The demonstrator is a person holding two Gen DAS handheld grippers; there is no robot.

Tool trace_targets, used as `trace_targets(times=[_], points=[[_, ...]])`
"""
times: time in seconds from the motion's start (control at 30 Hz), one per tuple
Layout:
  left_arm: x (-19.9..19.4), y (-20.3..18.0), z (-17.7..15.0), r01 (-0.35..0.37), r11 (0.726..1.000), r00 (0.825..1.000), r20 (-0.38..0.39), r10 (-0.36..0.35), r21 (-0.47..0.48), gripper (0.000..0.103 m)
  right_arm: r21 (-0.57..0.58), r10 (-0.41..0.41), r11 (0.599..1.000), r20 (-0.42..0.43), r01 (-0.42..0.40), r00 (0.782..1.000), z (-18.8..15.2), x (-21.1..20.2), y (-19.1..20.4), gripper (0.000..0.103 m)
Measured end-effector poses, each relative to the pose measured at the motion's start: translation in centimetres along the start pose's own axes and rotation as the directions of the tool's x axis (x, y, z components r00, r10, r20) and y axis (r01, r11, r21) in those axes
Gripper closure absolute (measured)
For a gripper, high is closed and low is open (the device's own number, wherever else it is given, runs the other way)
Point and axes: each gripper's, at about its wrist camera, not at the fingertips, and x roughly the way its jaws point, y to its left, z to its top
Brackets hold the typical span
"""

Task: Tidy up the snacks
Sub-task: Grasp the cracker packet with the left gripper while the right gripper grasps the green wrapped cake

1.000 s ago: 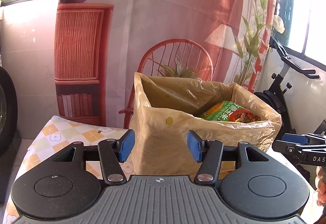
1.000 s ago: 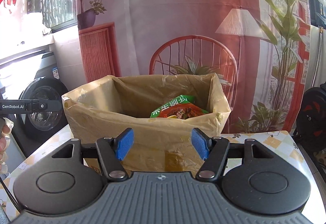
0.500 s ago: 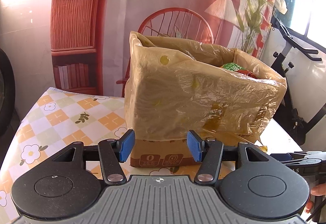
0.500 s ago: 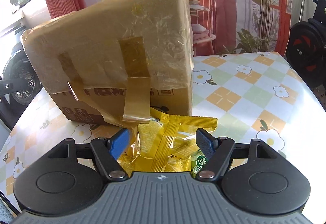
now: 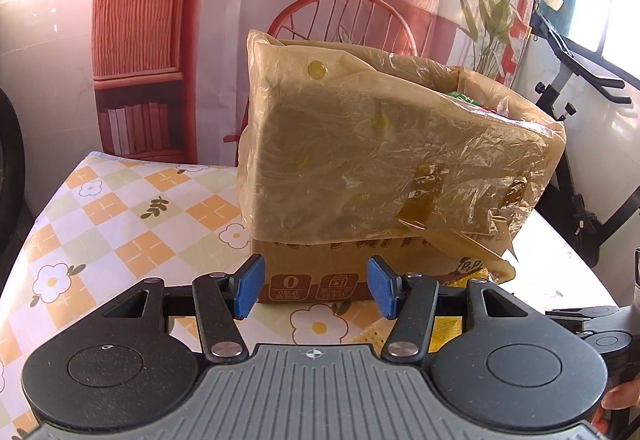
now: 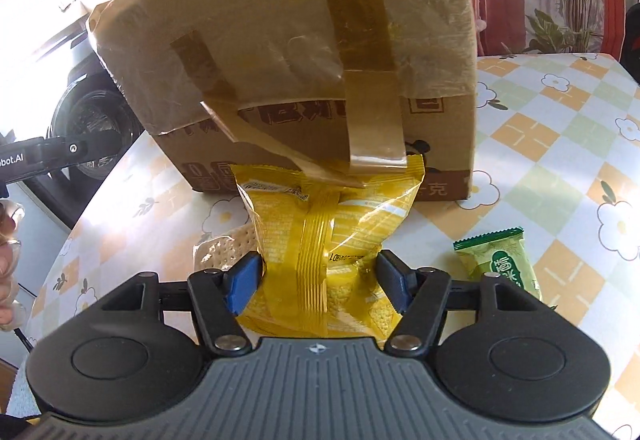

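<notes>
The right gripper [image 6: 318, 278] has just been closing its jaws around the yellow snack bag [image 6: 332, 236] on the table [image 6: 560, 144]; whether the pads press it I cannot tell. A green packet [image 6: 500, 264] lies just right. Farther off, the left gripper [image 5: 316, 288] hangs open before the plastic-lined cardboard box [image 5: 380, 168], whose loose tape droops over the bag's far end.

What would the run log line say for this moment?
left claw: open, empty, facing lined box | right claw: jaws just closed onto yellow snack bag | green packet: loose on table
</notes>
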Motion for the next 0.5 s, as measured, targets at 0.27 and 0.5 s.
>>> trace_targets(times=[0.27, 0.5], points=[[0.3, 0.6, -0.7, -0.021, 1.0, 1.0, -0.021, 0.021, -0.002, 0.044, -0.04, 0.073, 0.997, -0.025, -0.074, 0.997, -0.1, 1.5, 2.9, 0.038], [0.9, 1.4, -1.2, -0.042, 0.999, 0.998, -0.042, 0.041, -0.005, 0.044, -0.034, 0.044, 0.998, -0.001, -0.044, 0.999, 0.3, 0.9, 2.1, 0.046]])
